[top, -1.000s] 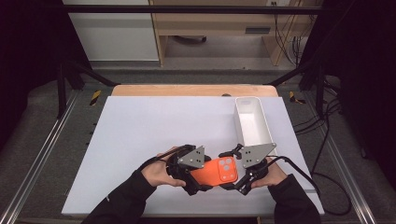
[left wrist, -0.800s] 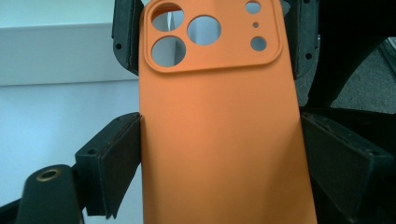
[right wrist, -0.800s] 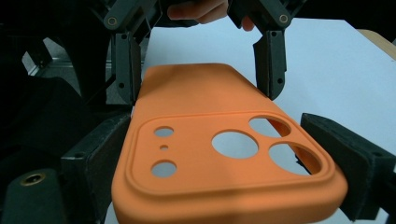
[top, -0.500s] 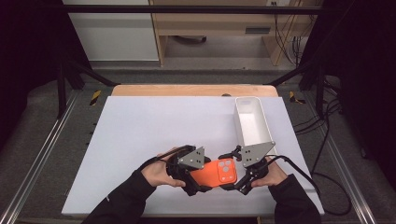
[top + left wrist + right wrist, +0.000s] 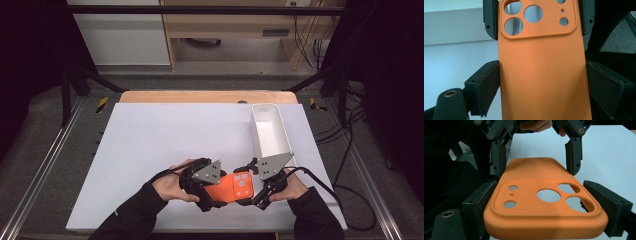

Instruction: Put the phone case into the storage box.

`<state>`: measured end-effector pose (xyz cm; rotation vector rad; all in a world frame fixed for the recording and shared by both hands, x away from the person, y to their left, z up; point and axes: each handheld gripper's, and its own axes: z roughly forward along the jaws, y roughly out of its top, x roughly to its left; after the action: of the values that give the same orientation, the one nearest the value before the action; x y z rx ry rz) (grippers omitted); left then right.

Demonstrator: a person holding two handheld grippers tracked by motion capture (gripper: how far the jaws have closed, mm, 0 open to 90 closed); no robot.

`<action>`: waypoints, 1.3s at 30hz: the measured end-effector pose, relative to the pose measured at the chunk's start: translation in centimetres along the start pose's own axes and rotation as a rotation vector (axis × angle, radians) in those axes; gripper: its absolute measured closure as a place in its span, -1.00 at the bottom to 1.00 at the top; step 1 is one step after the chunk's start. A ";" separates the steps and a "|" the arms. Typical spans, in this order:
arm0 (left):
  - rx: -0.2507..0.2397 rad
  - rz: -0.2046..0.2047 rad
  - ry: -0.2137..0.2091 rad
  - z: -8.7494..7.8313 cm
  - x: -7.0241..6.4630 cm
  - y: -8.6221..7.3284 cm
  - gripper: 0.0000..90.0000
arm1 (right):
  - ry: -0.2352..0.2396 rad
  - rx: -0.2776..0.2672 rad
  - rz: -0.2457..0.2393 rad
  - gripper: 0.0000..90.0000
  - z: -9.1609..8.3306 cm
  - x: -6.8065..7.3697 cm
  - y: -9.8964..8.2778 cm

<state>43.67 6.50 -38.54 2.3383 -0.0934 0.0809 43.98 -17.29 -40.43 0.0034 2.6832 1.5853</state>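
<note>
This looks like a lab recording station: a white-topped desk (image 5: 150, 150) framed by metal rails (image 5: 45, 165) and black struts (image 5: 75, 85), dark curtains at both sides, bundled cables (image 5: 350, 125) trailing over grey carpet, plain wooden furniture (image 5: 225, 25) behind.

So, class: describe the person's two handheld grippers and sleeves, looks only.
Left gripper and right gripper are black, each topped by a grey three-cornered plate. Their fingers are blocky black pads with small screw holes. A black cable trails from the right one. Both sleeves are black.
</note>
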 end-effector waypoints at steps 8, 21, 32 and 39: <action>0.007 0.006 0.001 0.1 0.0 -0.1 -0.68 | 0.000 0.010 -0.004 -0.63 0.0 0.0 0.0; 0.005 -0.012 -0.003 0.3 0.2 -0.1 -0.69 | -0.002 0.021 0.008 -0.63 0.0 0.0 0.0; -0.037 -0.066 0.036 -0.5 0.2 0.0 -0.94 | -0.037 0.014 0.006 -0.63 -1.0 -0.1 0.4; -0.069 -0.128 0.079 -2.0 0.6 -0.7 -0.99 | -0.071 0.042 0.001 -0.64 -1.7 -0.2 0.7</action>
<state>44.23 8.40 -37.59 2.2627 0.0916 0.1047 44.09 -18.46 -39.00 0.0600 2.6623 1.4990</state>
